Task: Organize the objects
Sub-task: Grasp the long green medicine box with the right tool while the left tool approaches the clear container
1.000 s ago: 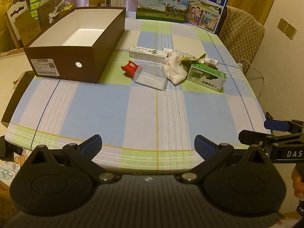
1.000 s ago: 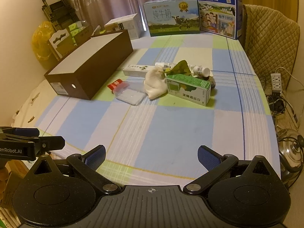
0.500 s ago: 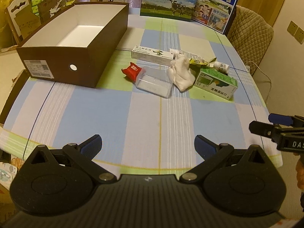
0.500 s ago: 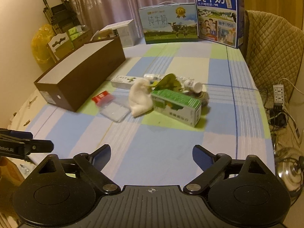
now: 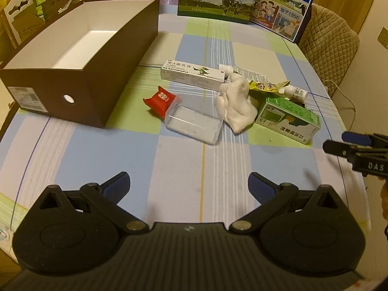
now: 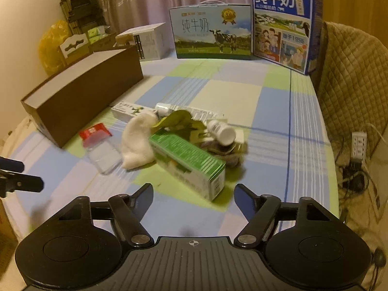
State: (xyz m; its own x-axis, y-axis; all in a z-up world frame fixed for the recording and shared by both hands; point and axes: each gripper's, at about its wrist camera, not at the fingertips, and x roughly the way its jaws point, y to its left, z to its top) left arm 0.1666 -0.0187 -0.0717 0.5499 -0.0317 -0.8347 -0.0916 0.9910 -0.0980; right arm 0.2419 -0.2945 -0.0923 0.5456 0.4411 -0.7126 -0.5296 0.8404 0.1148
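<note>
A pile of small things lies mid-table: a green carton, a white cloth, a clear plastic case, a red packet, a long white ointment box, a white bottle and a yellow-green wrapper. An open brown box with a white inside stands to the left. My left gripper is open and empty, short of the pile. My right gripper is open and empty, just before the green carton.
Two milk cartons stand at the table's far edge, with a white box beside them. A quilted chair stands at the right. A power strip and cables lie on the floor beyond the right edge.
Both grippers have moved forward over the table toward the pile. The right one has come close to the green carton. Both stay open.
</note>
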